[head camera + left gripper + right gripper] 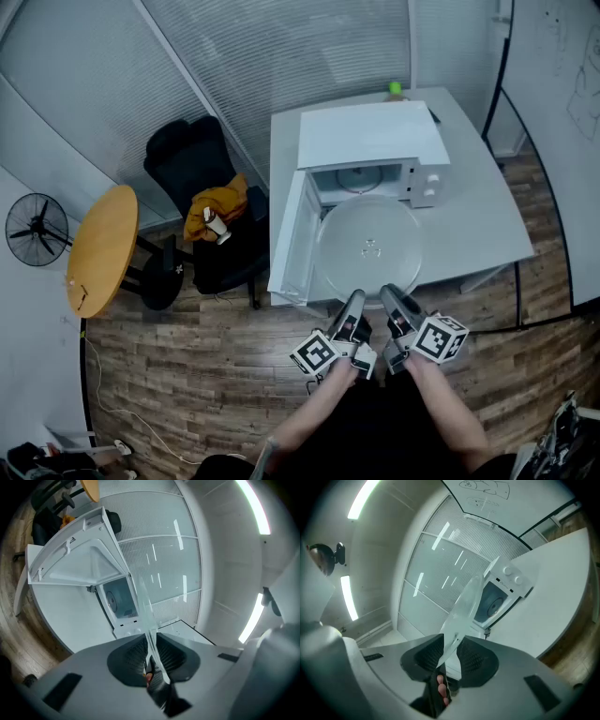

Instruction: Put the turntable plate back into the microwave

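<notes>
A round clear glass turntable plate (368, 246) hangs level in front of the white microwave (375, 136), just outside its open cavity (361, 178). The door (291, 239) swings out to the left. My left gripper (354, 309) and right gripper (394, 305) are side by side, each shut on the plate's near rim. In the left gripper view the plate (143, 606) runs edge-on between the pads of that gripper (150, 641), with the cavity (119, 599) and door (79, 559) beyond. The right gripper view shows the plate (464, 606) clamped in that gripper (450, 651), facing the microwave (499, 597).
The microwave stands on a white table (487, 197), with a small green object (395, 90) at its far edge. A black office chair (202, 169) carrying an orange cloth stands left of the table. Further left are a round wooden table (103, 248) and a fan (37, 230).
</notes>
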`<state>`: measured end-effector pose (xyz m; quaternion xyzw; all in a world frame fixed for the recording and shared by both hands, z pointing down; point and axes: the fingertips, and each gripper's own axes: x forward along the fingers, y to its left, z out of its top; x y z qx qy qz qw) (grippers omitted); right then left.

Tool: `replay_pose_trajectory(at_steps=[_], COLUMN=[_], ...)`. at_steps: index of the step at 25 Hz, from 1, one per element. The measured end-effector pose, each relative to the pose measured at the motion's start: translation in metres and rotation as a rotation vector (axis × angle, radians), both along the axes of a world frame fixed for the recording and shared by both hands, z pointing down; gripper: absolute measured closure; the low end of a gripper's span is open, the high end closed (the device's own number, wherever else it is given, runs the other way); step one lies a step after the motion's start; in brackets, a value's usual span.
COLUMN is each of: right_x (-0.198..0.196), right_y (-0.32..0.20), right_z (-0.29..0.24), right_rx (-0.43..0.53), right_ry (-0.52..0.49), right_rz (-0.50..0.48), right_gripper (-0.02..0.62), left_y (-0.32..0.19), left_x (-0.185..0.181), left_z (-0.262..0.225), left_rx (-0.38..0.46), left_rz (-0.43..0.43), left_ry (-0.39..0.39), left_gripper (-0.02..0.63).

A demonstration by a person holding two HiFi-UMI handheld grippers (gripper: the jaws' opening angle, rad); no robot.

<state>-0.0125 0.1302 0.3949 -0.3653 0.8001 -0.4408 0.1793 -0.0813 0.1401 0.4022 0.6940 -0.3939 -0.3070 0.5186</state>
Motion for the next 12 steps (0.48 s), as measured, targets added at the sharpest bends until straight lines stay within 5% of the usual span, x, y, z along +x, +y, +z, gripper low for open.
replay_pose_trajectory(at_steps=[12], right_x=[0.0048], right_y=[0.0088], right_z=[-0.0072], right_rx=[0.018], right_ry=[-0.029], right_rz=[0.036], right_gripper=[0.497], left_y=[0.0065], left_x=[-0.0002], left_z=[-0.0037], left_rx=[0.043], left_rz=[0.028], left_ry=[-0.057], left_gripper=[0.551])
